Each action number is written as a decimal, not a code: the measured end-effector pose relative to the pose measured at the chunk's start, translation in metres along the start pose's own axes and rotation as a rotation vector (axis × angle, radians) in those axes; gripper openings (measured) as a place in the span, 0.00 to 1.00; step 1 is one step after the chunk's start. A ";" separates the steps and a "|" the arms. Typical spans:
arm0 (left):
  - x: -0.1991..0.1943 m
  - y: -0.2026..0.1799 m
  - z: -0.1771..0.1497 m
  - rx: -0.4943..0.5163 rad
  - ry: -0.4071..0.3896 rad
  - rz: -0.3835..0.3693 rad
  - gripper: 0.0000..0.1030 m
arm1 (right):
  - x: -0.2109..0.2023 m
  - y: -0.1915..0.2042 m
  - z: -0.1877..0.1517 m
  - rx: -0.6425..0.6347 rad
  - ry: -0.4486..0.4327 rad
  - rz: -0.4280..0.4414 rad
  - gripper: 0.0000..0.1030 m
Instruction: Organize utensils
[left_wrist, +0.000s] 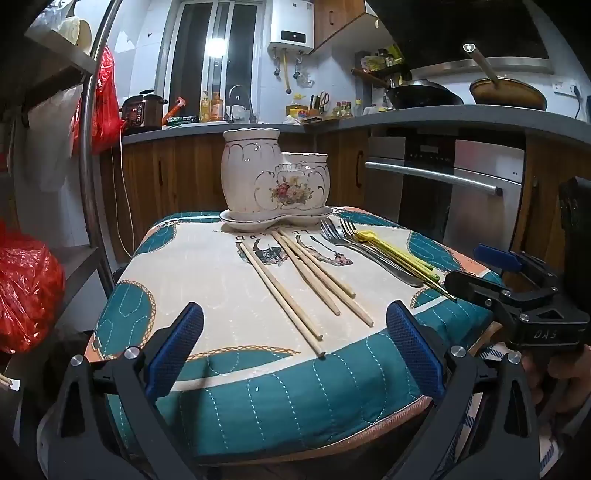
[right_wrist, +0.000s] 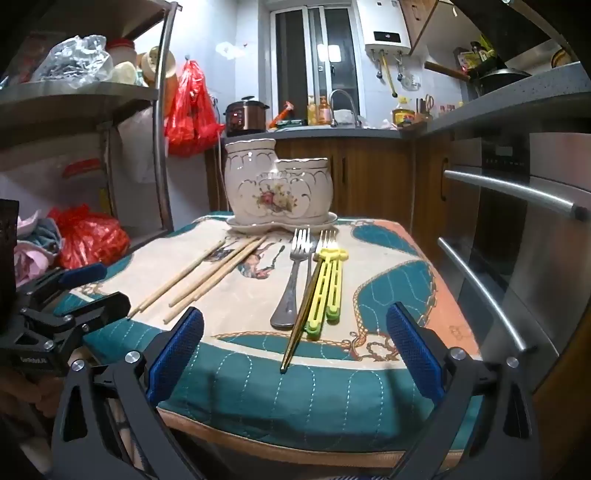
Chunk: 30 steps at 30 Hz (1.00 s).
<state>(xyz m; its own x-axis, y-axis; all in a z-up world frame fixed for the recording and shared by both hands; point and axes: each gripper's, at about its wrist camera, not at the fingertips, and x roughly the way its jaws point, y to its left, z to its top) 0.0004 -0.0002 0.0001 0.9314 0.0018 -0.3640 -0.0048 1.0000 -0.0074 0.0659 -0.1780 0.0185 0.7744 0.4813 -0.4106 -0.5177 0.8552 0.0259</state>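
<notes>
Wok (left_wrist: 424, 94) shows only from left wrist.

Two near, forward views; shared table (left_wrist: 229, 387)

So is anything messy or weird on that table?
Nothing is broken or spilled. The wooden chopsticks lie loose and fanned at different angles, and the forks and yellow chopsticks sit in a pile on the cloth instead of standing in the flowered holder.
</notes>
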 end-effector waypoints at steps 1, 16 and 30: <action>0.000 0.000 0.000 0.000 0.002 0.001 0.95 | 0.000 0.000 0.000 -0.001 -0.003 0.000 0.95; -0.005 -0.004 0.000 0.012 -0.015 -0.007 0.95 | -0.004 0.004 -0.002 -0.018 -0.033 0.003 0.95; -0.007 -0.003 0.001 0.003 -0.021 -0.013 0.95 | -0.007 0.004 0.000 -0.023 -0.043 0.001 0.95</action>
<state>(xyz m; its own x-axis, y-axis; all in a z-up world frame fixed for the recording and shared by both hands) -0.0060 -0.0030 0.0033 0.9388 -0.0107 -0.3443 0.0080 0.9999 -0.0093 0.0585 -0.1781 0.0219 0.7885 0.4901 -0.3715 -0.5260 0.8505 0.0054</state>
